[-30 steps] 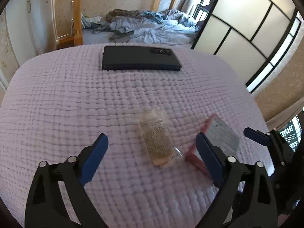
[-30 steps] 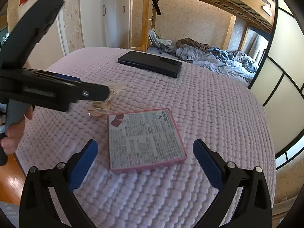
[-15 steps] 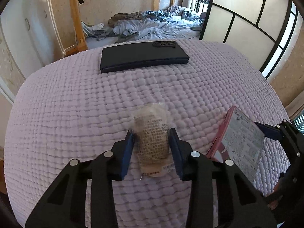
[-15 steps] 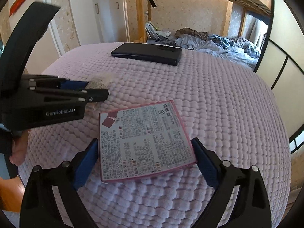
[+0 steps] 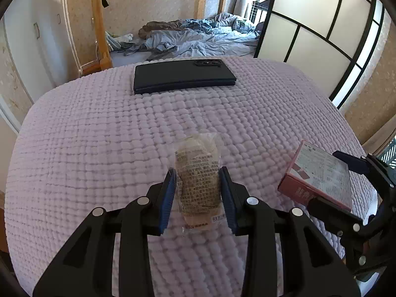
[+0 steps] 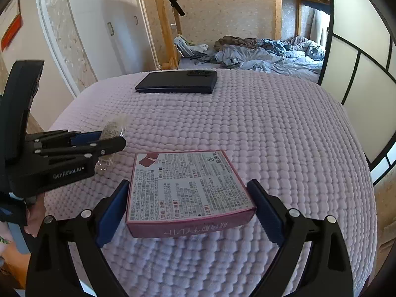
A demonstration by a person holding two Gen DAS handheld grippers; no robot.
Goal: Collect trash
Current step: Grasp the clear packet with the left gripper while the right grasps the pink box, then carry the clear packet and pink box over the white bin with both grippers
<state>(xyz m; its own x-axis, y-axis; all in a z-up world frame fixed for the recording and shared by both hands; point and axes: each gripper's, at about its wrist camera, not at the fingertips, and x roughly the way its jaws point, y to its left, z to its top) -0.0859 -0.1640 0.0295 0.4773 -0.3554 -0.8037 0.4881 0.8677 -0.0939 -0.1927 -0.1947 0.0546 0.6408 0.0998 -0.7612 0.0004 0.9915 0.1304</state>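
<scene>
I'm pinching the clear wrapper (image 5: 198, 183) in my left claw (image 5: 198, 193); my right claw (image 6: 189, 204) is clamping the pink box (image 6: 185, 185) above the quilt (image 6: 272, 123).

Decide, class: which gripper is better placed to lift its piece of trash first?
Probably either. The left gripper has its fingers pressed on the clear snack wrapper. The right gripper clamps the pink box, raised off the lilac bedspread.
</scene>
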